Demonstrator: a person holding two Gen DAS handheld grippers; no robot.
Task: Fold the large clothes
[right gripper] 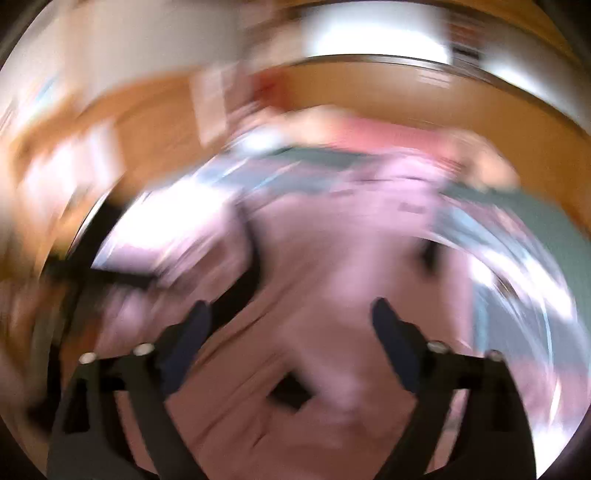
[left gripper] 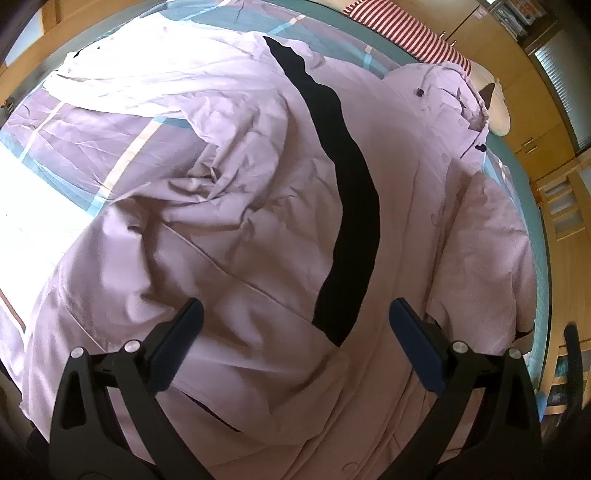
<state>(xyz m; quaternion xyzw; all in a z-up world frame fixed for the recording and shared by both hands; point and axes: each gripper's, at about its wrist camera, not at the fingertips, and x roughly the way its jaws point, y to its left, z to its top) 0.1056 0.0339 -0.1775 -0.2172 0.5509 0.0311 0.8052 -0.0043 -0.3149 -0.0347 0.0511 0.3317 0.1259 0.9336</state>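
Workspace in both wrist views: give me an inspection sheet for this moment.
Surface: bed with plaid sheet, sunlit on one side.
Job's things: lilac jacket spread out and wrinkled, black stripe along it, one sleeve flung outward.
Clutter: striped pillow and a pale cushion at the far end.
Grippers: left gripper and right gripper over the jacket, jaws open, holding nothing; right view heavily blurred.
Cables: nothing seen.
Surroundings: wooden cabinets.
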